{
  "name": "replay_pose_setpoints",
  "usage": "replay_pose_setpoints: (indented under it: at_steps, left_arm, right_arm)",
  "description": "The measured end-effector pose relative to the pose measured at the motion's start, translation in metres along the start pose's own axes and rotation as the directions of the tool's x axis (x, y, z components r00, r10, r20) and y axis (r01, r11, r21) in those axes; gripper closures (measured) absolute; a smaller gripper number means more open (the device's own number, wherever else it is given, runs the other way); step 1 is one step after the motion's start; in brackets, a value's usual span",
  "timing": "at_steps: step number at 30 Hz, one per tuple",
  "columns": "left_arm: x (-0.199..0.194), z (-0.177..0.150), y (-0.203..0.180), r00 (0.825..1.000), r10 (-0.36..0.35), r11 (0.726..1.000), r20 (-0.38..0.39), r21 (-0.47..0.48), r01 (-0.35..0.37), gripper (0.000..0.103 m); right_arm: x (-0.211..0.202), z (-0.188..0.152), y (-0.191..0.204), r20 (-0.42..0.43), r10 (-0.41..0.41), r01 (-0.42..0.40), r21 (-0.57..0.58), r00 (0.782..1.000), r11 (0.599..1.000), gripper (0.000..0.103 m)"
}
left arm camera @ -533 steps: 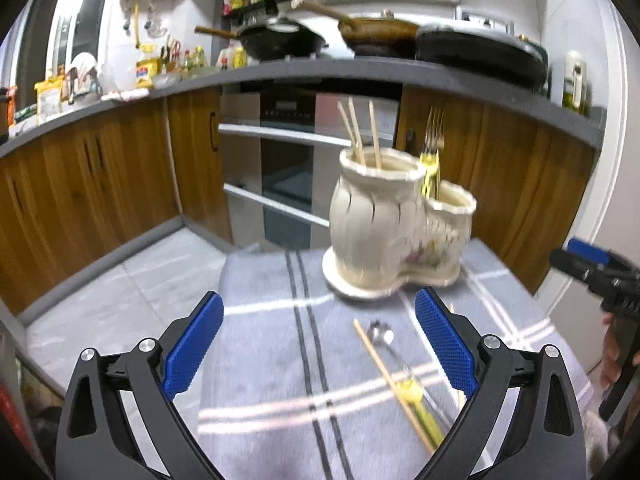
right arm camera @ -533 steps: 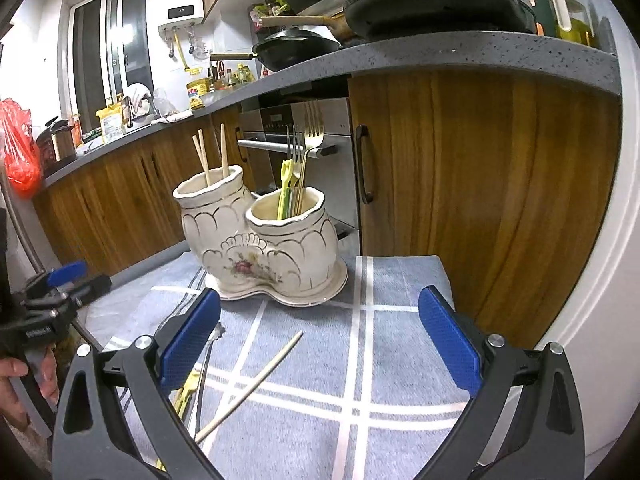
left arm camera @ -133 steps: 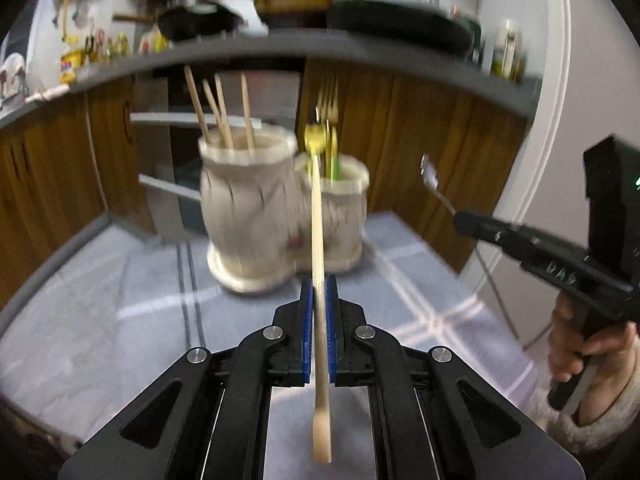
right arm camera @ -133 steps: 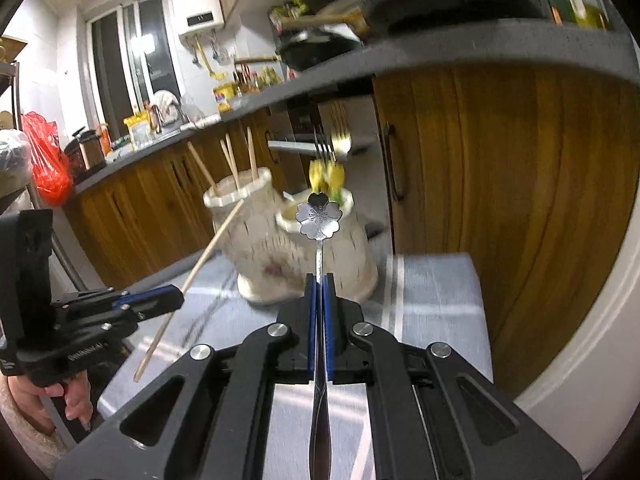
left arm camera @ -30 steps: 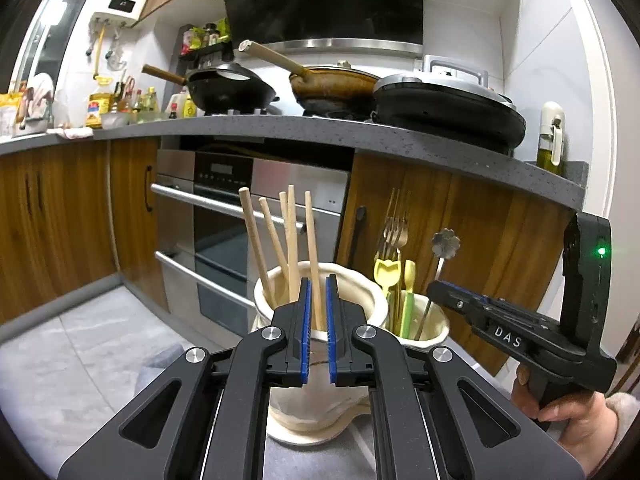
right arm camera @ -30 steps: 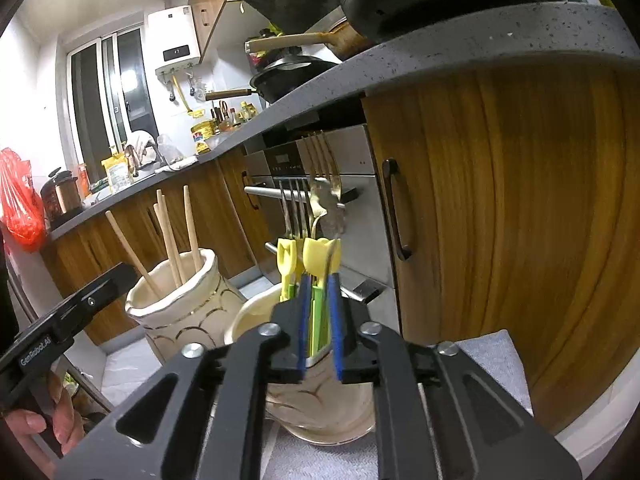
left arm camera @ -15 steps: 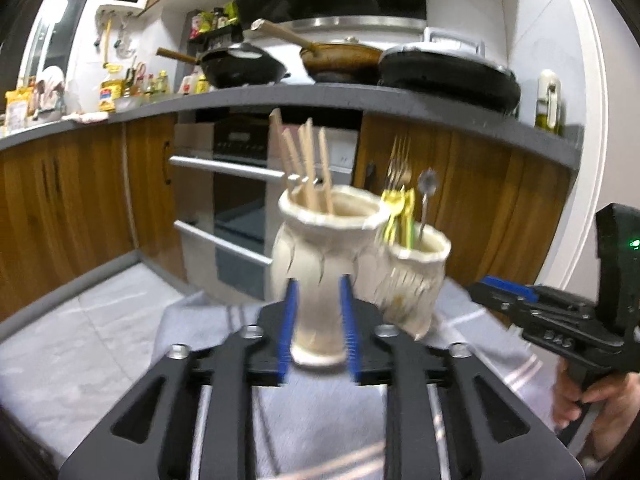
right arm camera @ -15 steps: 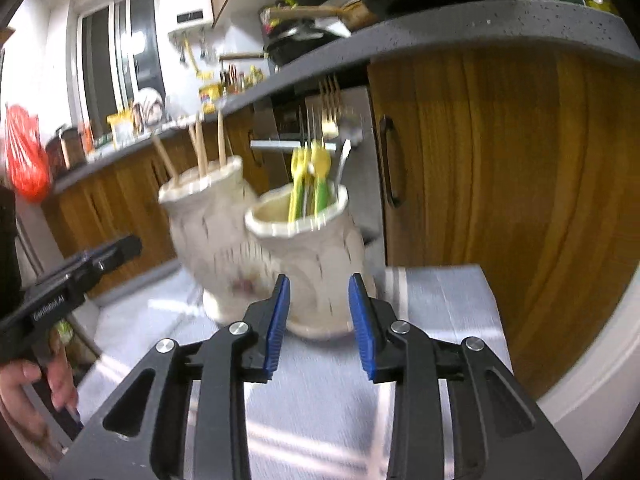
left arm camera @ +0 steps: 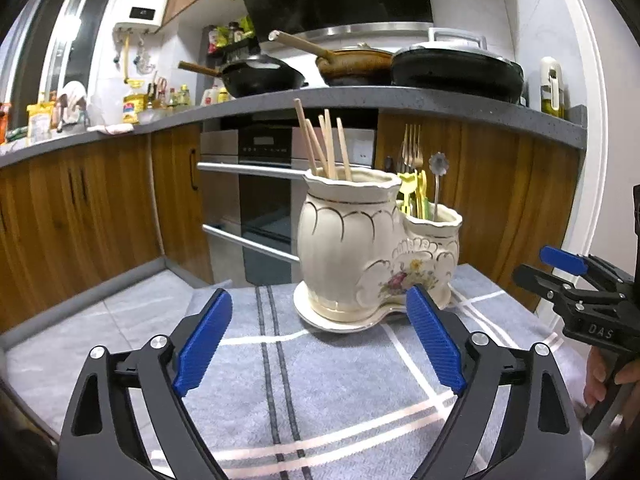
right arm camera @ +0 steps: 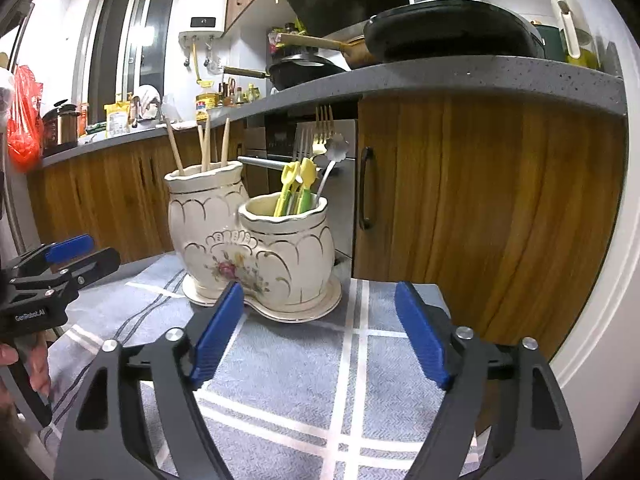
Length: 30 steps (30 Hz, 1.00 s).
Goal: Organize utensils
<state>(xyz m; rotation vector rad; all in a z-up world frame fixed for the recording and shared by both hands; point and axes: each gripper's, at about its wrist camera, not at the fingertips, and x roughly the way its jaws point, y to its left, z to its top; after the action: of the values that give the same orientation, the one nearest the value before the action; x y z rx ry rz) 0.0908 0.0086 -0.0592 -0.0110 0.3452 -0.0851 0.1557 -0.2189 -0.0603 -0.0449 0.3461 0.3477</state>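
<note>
Left hand-held gripper (left arm camera: 316,340) released, jaws just been opening, nothing between the blue pads (left arm camera: 202,342). Right hand-held gripper (right arm camera: 318,334) likewise released, jaws just been opening, empty. Under both, grey checked cloth (left arm camera: 340,392). Just ahead of both, double ceramic holder (left arm camera: 372,248) upright on its saucer, apart from the pads. Chopsticks (left arm camera: 326,146) standing in the taller pot, ahead of the left hand-held gripper. Forks (right arm camera: 320,132), yellow-green handles (right arm camera: 298,186) and flower-ended spoon (right arm camera: 334,160) in the shorter pot, ahead of the right. Beyond the holder, oven (left arm camera: 264,200) and wooden cabinets (right arm camera: 480,216) below a pan-laden counter (left arm camera: 360,98).
</note>
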Motion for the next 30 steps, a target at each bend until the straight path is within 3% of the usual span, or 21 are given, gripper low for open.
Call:
replay_pose_setpoints:
  at_steps: [6,30]
  left_arm:
    - [-0.009,-0.001,-0.011,0.999,0.016,0.998,0.048,0.053,-0.018,0.01]
    - [-0.008,-0.001,-0.009,0.999,0.019,0.999,0.044,0.042,-0.021,0.009]
  right_arm:
    - [-0.007,0.0,0.002,0.042,-0.006,0.007,-0.01,0.999,1.0,0.019]
    - [-0.011,-0.001,0.005,0.054,-0.01,0.011,-0.019,0.999,1.0,0.017]
